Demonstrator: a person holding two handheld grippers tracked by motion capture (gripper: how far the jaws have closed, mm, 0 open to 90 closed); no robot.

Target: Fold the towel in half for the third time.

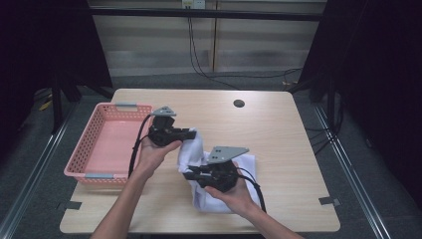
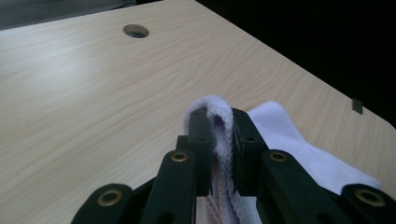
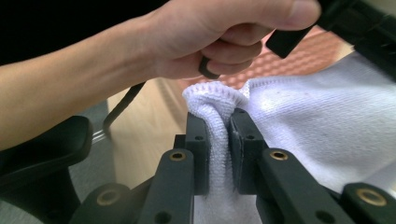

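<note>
A pale wooden worktop (image 1: 278, 134) stood in a dark room. On it, near the front middle, a white towel (image 1: 196, 149) was partly lifted. The left gripper (image 1: 191, 132) had its fingers clamped on a fold of it; the right gripper (image 1: 188, 175) pinched another edge likewise. A pink basket (image 1: 92, 144) sat to the left.

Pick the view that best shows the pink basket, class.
The high view: the whole basket sits at the table's left, rim and handles clear. The right gripper view catches a pink patch behind the hand.
</note>
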